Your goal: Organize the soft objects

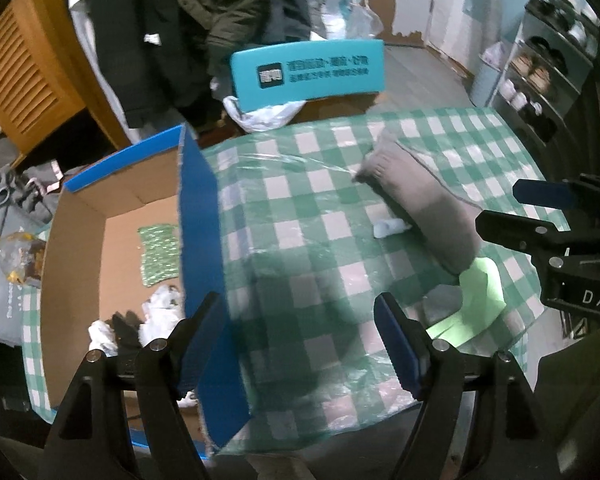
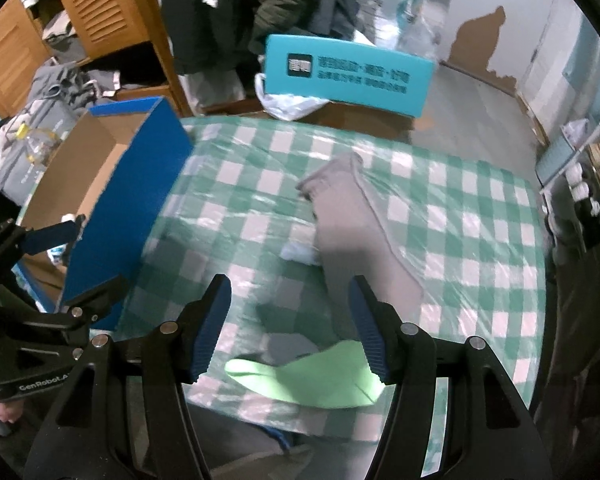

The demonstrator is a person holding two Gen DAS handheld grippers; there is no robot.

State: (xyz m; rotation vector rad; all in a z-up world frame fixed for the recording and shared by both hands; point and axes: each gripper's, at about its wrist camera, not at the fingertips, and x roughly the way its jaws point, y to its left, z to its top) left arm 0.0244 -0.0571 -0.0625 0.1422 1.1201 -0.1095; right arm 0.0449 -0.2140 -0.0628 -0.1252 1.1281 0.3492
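On the checked tablecloth [image 2: 480, 216] a grey cloth [image 2: 356, 236] lies stretched out, with a green cloth [image 2: 320, 376] at its near end and a small white sock [image 2: 300, 254] beside it. Above them the right gripper [image 2: 290, 326] hangs with its jaws apart and nothing between them; the green cloth lies just below and between the fingers. Farther left, the left gripper [image 1: 300, 342] also stands open and empty, straddling the blue wall of a cardboard box [image 1: 200, 240] that holds a few small items.
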